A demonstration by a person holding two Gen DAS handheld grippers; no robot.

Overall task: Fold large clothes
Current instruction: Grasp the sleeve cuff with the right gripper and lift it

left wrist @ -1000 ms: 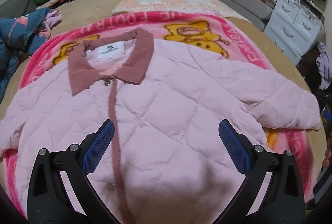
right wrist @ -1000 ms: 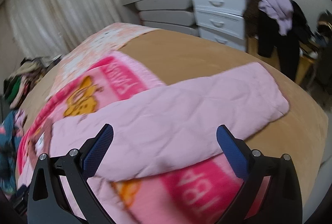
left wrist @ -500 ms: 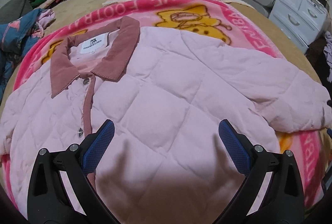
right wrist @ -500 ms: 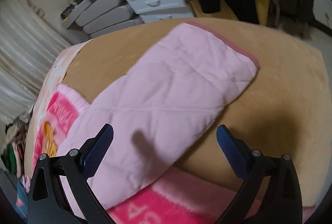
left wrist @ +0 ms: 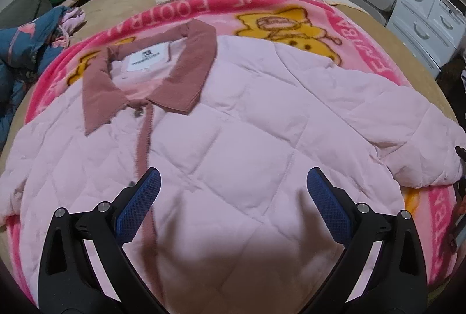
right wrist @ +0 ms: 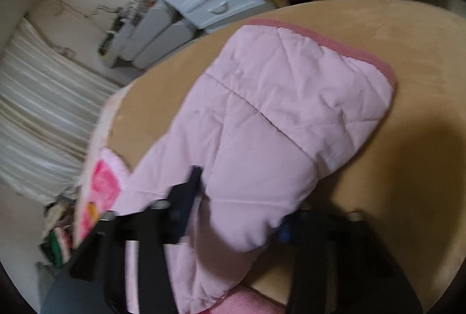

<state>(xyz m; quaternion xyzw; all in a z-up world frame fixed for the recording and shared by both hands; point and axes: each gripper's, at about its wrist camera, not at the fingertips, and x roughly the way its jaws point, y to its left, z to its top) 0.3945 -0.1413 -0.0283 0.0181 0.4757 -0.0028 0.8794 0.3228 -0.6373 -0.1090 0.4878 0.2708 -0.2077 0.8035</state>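
Jacket (left wrist: pixel 233 139), blurred white neck label (left wrist: pixel 148 60)

Your item: one jacket (left wrist: pixel 233 139), pale pink, diamond-quilted. Collar (left wrist: pixel 192 66) is dusty rose, spread open, with a white label (left wrist: pixel 148 60) showing inside. A rose placket (left wrist: pixel 144 139) with buttons runs down the front, which is fastened. You have it lying flat, front up, on the bed. Sleeve (right wrist: pixel 276 116), quilted, has a rose-trimmed cuff (right wrist: pixel 335 43); its lower part is bunched.
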